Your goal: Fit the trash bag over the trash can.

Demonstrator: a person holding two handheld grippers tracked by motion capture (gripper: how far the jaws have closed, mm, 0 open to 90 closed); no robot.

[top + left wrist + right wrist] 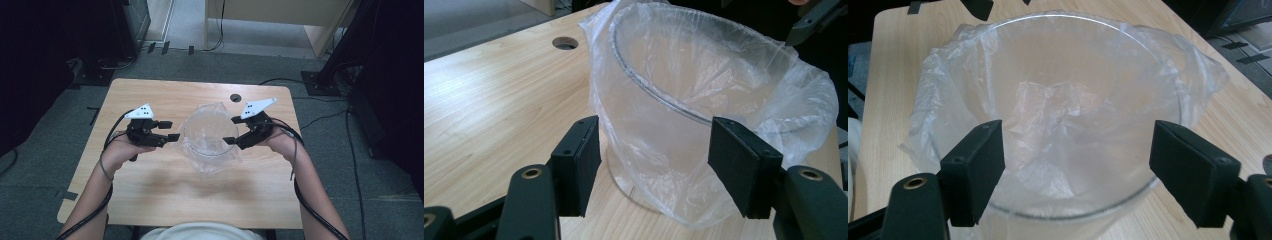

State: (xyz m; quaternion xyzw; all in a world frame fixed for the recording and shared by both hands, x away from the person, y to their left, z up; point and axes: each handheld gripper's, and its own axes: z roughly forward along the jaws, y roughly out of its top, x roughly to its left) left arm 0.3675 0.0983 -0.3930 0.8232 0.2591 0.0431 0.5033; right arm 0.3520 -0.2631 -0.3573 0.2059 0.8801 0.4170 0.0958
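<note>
**A:** Where am I in this?

**B:** As I read it, I'm lining the tub (209, 134) with the bag (212, 160). The bag is already inside it, with its mouth folded out over the rim. The tub stands on the table (150, 95) between my two sets of fingers.

**A:** And the fingers?

**B:** The left gripper (168, 131) is well open with nothing in it. In the left gripper view the tub and bag sit just beyond its fingertips (576, 162), with the pads apart from the plastic. The right gripper (231, 130) is also wide open and empty. In the right gripper view the near rim lies between its fingers (975, 167), but I see no pad pressing on it.

**A:** Next move?

**B:** My guess is that I tidy the overhang. That calls for bringing one set of fingers onto the loose film below the rim, pinching only the film and drawing it down evenly. The tub looks light, so it may slide if I tug from one side.

**A:** What do the views each give me?

**B:** The right gripper view looks down into the tub and shows the bag crumpled on the bottom. The left gripper view shows the outer wall and the skirt hanging slack on its side. The high view shows both grippers flanking the tub.
</note>
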